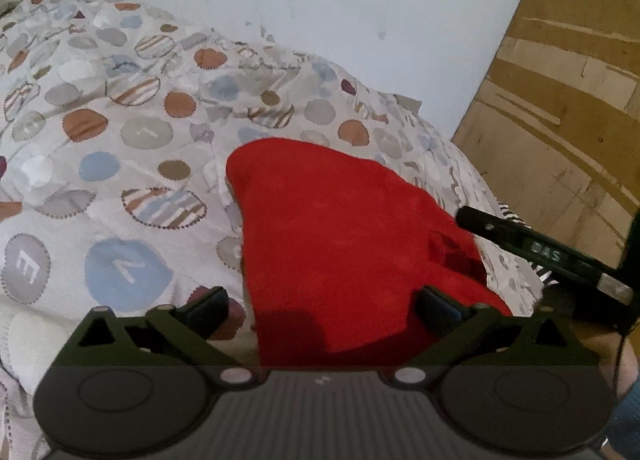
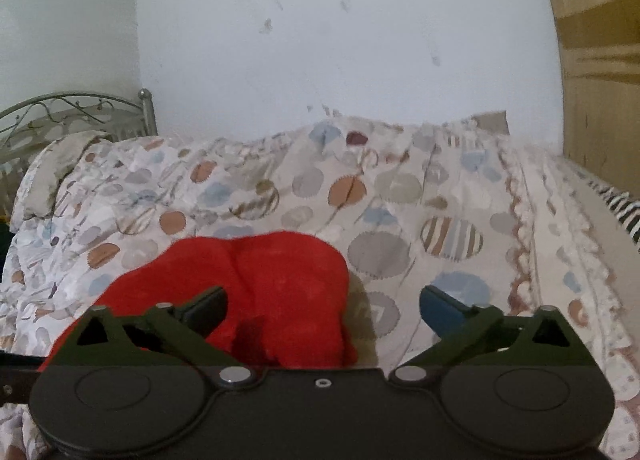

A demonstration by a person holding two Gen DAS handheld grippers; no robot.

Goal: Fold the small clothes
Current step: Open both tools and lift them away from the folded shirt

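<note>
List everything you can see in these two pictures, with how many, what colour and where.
Red cloth: one, red, lying bunched on the bed cover, in front of both claws.
Bed cover: one, pale with coloured circles, spread over the bed.
Bed frame: one, grey metal, at the far left end.
Wall: one, pale blue-white, behind the bed.
Wooden panel: one, brown, at the right.
Left claw: one, black, open, over the cloth's near edge.
Right claw: one, black, open, at the cloth's right side.
</note>
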